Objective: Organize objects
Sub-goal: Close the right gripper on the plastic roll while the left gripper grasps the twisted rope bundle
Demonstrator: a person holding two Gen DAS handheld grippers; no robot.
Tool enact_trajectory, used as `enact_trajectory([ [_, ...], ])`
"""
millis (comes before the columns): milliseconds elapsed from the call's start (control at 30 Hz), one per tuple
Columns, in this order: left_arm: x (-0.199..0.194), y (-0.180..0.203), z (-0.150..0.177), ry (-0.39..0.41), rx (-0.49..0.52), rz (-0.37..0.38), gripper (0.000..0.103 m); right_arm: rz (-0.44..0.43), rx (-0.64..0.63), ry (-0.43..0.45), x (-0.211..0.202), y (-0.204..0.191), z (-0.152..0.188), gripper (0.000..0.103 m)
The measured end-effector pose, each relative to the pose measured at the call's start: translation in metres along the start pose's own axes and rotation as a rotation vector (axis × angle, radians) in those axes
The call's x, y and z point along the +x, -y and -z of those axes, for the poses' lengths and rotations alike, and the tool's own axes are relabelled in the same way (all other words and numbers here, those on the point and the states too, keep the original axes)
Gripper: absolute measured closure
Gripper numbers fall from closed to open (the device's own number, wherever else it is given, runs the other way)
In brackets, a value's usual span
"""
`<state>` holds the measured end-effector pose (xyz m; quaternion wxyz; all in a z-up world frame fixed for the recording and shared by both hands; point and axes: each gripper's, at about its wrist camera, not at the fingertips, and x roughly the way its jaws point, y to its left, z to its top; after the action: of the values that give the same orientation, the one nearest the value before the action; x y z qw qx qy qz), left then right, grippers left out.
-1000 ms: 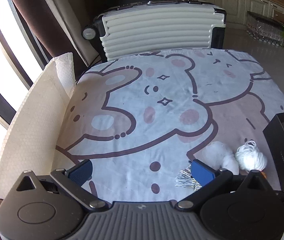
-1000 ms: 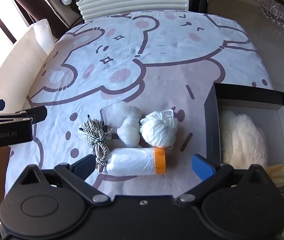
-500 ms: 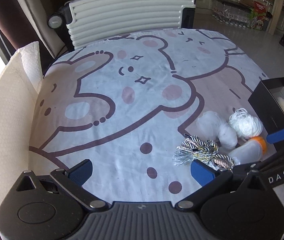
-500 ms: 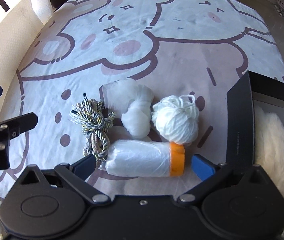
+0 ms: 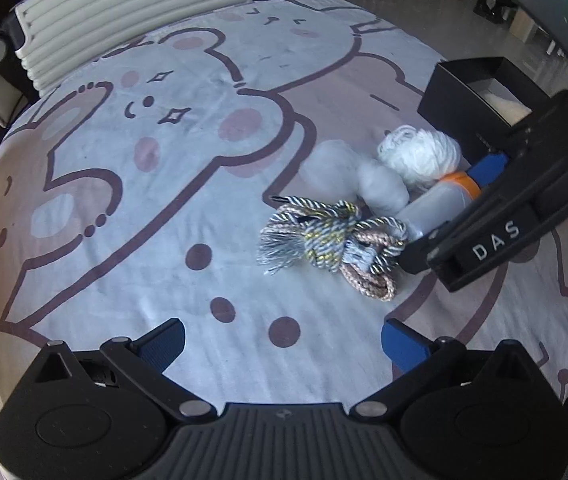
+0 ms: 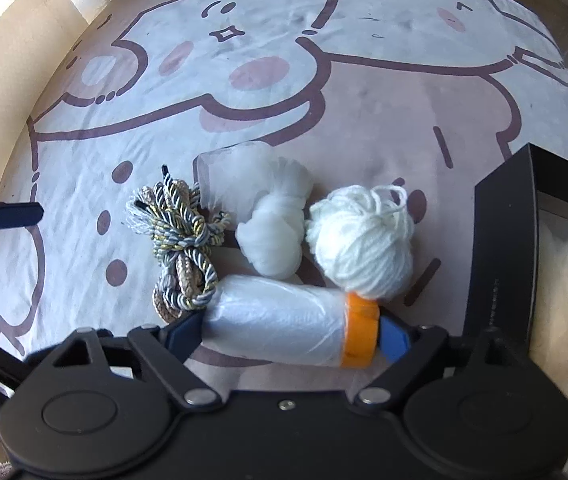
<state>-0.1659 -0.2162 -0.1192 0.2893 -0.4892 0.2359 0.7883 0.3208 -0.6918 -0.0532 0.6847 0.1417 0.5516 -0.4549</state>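
Bear-print cloth [image 5: 132, 208] lies bare beneath the spread left tool [image 5: 282, 338]; right tool [image 6: 287, 330] has just been closing onto the roll [image 6: 280, 320].

A ribbed cream hard-shell suitcase [image 5: 132, 12] stands beyond the bear-print white and brown fabric cover [image 5: 172, 152]; glossy tiled floor [image 5: 415, 16] lies right.

The roll of clear bags [image 6: 280, 322] with its orange core end [image 6: 359, 332] lay on its side, the orange end pointing toward the black box [image 6: 495, 248]. Just behind it, touching the orange end, sat the ball of white yarn [image 6: 361, 240]. Beside the yarn, away from the box, lay a knotted clear bag [image 6: 272, 216]. Farthest from the box lay the tangled bundle of grey, gold and pink cord [image 6: 182, 244], touching the roll's plain end. The box stood open, holding something white and fluffy [image 6: 563, 288].
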Motion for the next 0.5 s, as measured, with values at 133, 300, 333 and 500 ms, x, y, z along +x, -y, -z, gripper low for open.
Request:
enact_trajectory([
  [133, 0.008, 0.007, -0.006, -0.003, 0.036, 0.019, 0.000, -0.020, 0.060, -0.008, -0.007, 0.008, -0.005, 0.022],
  [300, 0.014, 0.012, -0.017, 0.032, 0.038, 0.059, 0.000, -0.073, 0.130, 0.039, -0.028, 0.023, -0.009, 0.022],
  [333, 0.016, 0.014, -0.019, 0.036, 0.045, 0.063, 0.000, -0.082, 0.141, 0.049, -0.032, 0.025, -0.009, 0.022],
  [500, 0.028, 0.024, -0.029, 0.056, 0.110, 0.045, 0.000, -0.121, 0.197, 0.096, -0.049, 0.041, -0.008, 0.022],
])
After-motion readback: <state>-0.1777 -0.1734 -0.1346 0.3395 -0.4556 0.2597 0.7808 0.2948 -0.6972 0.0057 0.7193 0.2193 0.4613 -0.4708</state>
